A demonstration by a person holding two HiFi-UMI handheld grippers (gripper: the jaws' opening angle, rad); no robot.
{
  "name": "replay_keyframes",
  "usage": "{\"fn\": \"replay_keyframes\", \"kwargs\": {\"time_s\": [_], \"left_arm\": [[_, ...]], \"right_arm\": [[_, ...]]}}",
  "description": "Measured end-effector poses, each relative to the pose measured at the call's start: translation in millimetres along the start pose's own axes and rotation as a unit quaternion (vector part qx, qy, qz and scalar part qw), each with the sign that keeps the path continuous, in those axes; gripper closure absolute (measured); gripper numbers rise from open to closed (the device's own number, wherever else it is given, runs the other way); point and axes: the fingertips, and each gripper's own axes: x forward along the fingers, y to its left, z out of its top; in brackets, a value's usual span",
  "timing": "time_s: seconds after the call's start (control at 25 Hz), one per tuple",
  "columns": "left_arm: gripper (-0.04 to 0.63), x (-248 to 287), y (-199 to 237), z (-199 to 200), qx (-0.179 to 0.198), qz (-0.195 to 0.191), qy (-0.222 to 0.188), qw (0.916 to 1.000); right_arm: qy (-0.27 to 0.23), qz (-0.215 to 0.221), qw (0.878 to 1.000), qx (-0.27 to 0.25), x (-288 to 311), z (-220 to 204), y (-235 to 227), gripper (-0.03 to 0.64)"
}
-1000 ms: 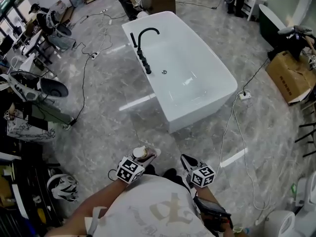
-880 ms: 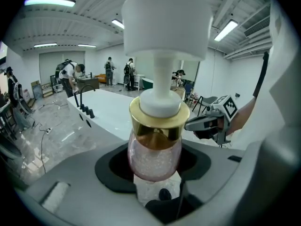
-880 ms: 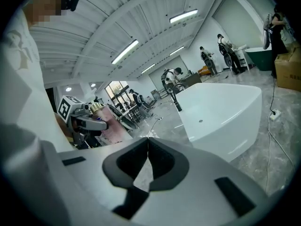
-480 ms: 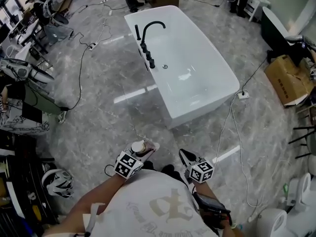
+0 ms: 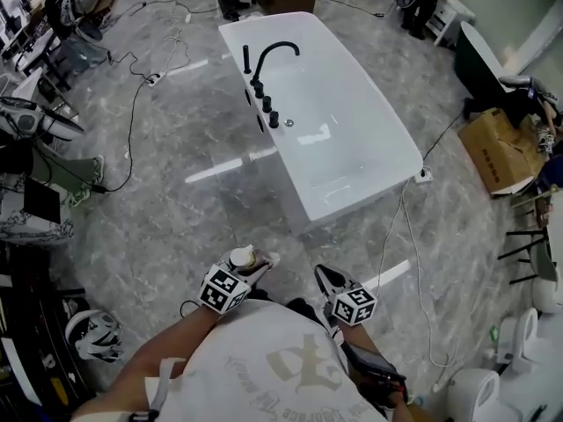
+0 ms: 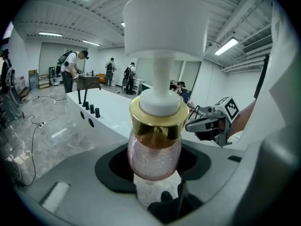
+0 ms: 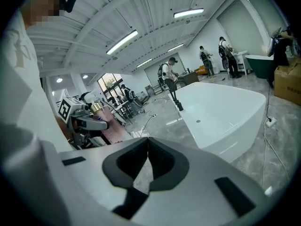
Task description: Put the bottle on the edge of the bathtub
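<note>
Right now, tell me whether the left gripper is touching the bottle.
Touching. The left gripper view shows the left gripper with its jaws pressed against both sides of the bottle, on its pink body.

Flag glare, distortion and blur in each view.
Head view: light streaks glare on the glossy floor and inside the bathtub; straight lines bend near the edges. Left gripper view: heavy fisheye, dark corners, the close bottle looms oversized. Right gripper view: fisheye, ceiling lights blown out.
</note>
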Motion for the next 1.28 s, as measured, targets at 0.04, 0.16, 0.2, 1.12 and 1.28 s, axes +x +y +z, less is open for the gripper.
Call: {"fn": "replay_keyframes", "kwargs": {"time_s": [0.04,0.16,0.2,1.12,1.28], "left_arm": [[0.377,-3,8,1,-0.001,-0.002,-0.003,1.0],[0.377,-13,36,2,-0.006,-0.007,-0.012,0.9999],[0.377,-17,45,1,-0.008,-0.008,-0.015,0.9998],[0.377,-50,173,-8,-0.081,0.041,-0.031,0.9954],[0.377,-41,184,-9,-0.088,0.05,-0.02,0.9946]], "right_arm": [[0.0,-0.005,1.0,0.0,6,2,2,0.611],[-0.002,-0.019,1.0,-0.001,27,11,12,0.611],[-0.002,-0.022,1.0,-0.003,34,15,16,0.611],[0.019,-0.005,0.999,-0.029,165,77,34,0.611],[0.026,0.005,0.999,-0.025,183,79,22,0.611]]}}
